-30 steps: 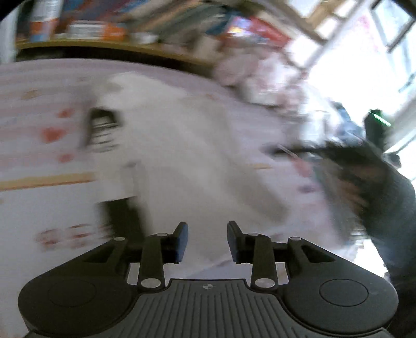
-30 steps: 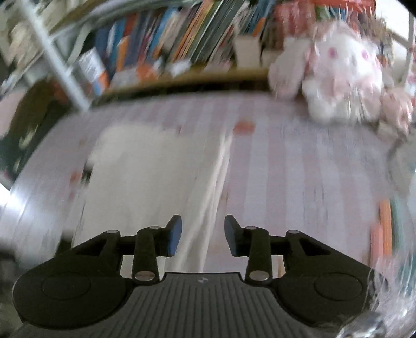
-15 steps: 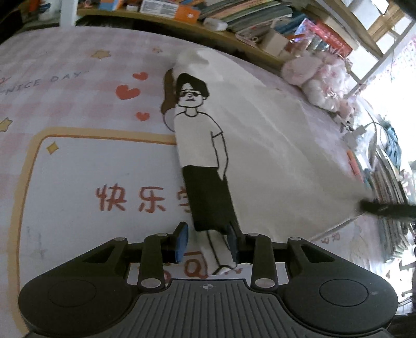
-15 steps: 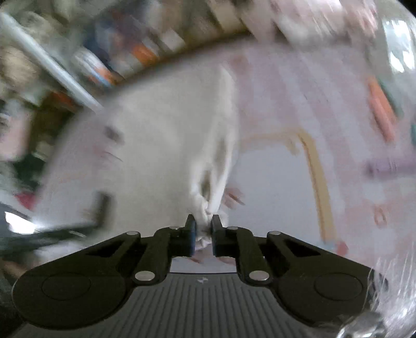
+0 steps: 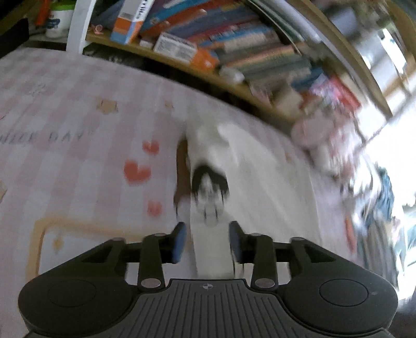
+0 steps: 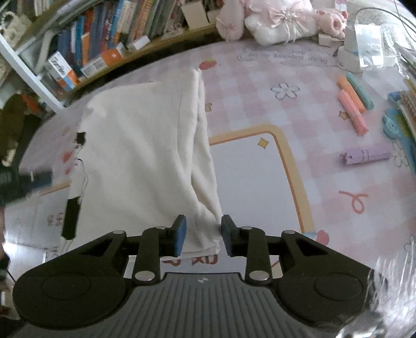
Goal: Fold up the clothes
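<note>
left gripper [image 5: 208,240] apart — over white shirt [image 6: 145,156] (blurred) | right gripper [image 6: 203,235] apart, straddling shirt corner

Child's bedroom: bookshelf [image 6: 109,44], plush toys [image 6: 280,23], pink mat [image 6: 260,85]

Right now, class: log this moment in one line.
left gripper: open | right gripper: open | white shirt: partly folded on mat

bare mat [image 6: 249,179] right of shirt [image 6: 145,145], markers [image 6: 353,104] far right
</note>
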